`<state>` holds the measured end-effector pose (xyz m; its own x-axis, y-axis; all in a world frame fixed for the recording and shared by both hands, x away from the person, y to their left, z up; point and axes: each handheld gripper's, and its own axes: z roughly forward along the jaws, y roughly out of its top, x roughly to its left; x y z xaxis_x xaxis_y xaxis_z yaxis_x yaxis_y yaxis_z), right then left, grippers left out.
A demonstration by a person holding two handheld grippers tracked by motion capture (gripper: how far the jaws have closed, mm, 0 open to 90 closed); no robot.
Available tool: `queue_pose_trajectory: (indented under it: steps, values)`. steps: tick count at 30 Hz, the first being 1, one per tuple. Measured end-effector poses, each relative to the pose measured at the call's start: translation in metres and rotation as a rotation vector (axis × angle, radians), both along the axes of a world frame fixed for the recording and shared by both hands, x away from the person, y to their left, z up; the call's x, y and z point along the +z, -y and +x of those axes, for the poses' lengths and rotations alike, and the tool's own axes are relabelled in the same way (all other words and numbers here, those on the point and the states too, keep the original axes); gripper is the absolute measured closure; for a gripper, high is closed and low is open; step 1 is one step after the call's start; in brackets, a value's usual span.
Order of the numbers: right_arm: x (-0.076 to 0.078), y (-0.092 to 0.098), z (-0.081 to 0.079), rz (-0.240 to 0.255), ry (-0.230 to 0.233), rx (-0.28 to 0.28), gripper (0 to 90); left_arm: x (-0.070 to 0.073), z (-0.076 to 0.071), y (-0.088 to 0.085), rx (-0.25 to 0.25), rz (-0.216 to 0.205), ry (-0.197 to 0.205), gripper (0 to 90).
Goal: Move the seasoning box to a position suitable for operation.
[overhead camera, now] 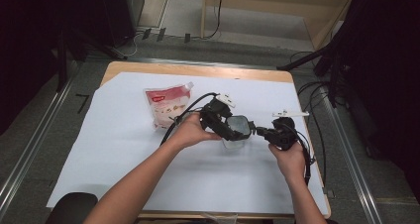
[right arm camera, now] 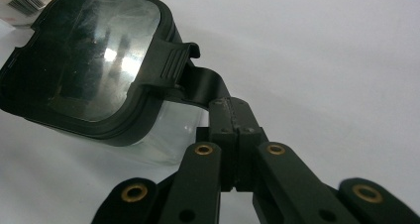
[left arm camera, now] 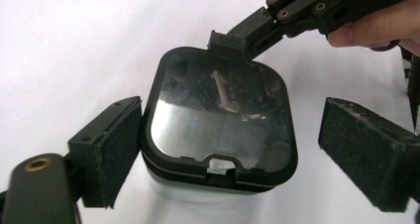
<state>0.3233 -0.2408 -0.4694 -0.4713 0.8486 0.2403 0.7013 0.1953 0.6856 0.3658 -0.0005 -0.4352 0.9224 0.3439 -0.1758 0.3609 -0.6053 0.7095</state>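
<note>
The clear box [overhead camera: 236, 135] with a black lid [left arm camera: 220, 115] stands near the middle of the bench [overhead camera: 124, 149], which is covered with white paper. A red and white pouch [overhead camera: 166, 105] lies behind it to the left. The right gripper [right arm camera: 224, 112] has its jaws fully closed on the black tab [right arm camera: 198, 83] at the edge of the lid. The left gripper [left arm camera: 233, 149] has its jaws wide open on both sides of the box; the left pad just meets the lid rim, the other stands apart, so it holds nothing. I judge that the step in hand is opening the lid. Next, the left jaws should close on the box to steady it, then the right gripper lifts the tab upward.
</note>
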Motion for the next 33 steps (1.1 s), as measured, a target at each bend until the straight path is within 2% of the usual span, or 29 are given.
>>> queue_pose_trajectory:
  steps: [4,5,6,8,9,12,13,15,17,20,26,27,30,33]
  values:
    - [0.000,0.000,0.000,0.000,0.000,0.000,90.0,-0.003,-0.002,0.000,-0.004,-0.021,0.006,8.7]
    - [0.000,0.000,0.000,0.000,0.001,0.000,90.0,-0.004,-0.003,0.000,-0.001,-0.020,0.027,8.6]
    - [0.000,0.000,0.000,0.000,0.001,0.000,90.0,-0.004,-0.003,0.000,-0.001,-0.020,0.027,8.0]
    - [0.000,0.000,0.000,0.000,0.001,0.001,90.0,-0.004,-0.005,0.002,-0.001,-0.009,0.038,7.5]
    - [0.000,0.000,0.000,0.001,-0.004,-0.003,90.0,-0.004,-0.007,0.003,-0.005,0.014,0.061,7.5]
    - [0.000,0.000,0.000,0.001,-0.004,-0.003,90.0,-0.004,-0.009,0.005,0.000,0.028,0.084,7.7]
    - [0.000,0.000,0.000,0.001,-0.001,-0.002,90.0,-0.004,-0.010,0.005,0.001,0.047,0.108,8.7]
    - [0.000,0.000,0.000,0.002,-0.001,-0.003,90.0,-0.005,-0.011,0.005,0.012,0.049,0.129,13.0]
    - [0.000,0.000,0.000,0.003,0.000,-0.001,90.0,-0.006,-0.010,0.004,0.018,0.034,0.128,14.8]
    - [0.000,0.000,0.000,0.004,0.001,-0.001,90.0,-0.006,-0.010,0.004,0.025,0.038,0.132,17.2]
    - [0.000,0.000,0.000,0.005,0.002,0.000,90.0,-0.005,-0.009,0.002,0.027,0.025,0.114,17.3]
    - [0.000,0.000,0.000,0.005,0.002,0.000,90.0,-0.005,-0.008,0.002,0.030,0.016,0.097,15.7]
    - [0.000,0.000,0.000,0.005,-0.001,0.002,90.0,-0.006,-0.007,0.001,0.039,0.024,0.094,2.1]
    - [0.000,0.000,0.000,0.004,-0.002,-0.001,90.0,-0.010,-0.006,-0.004,0.038,0.036,0.060,1.5]
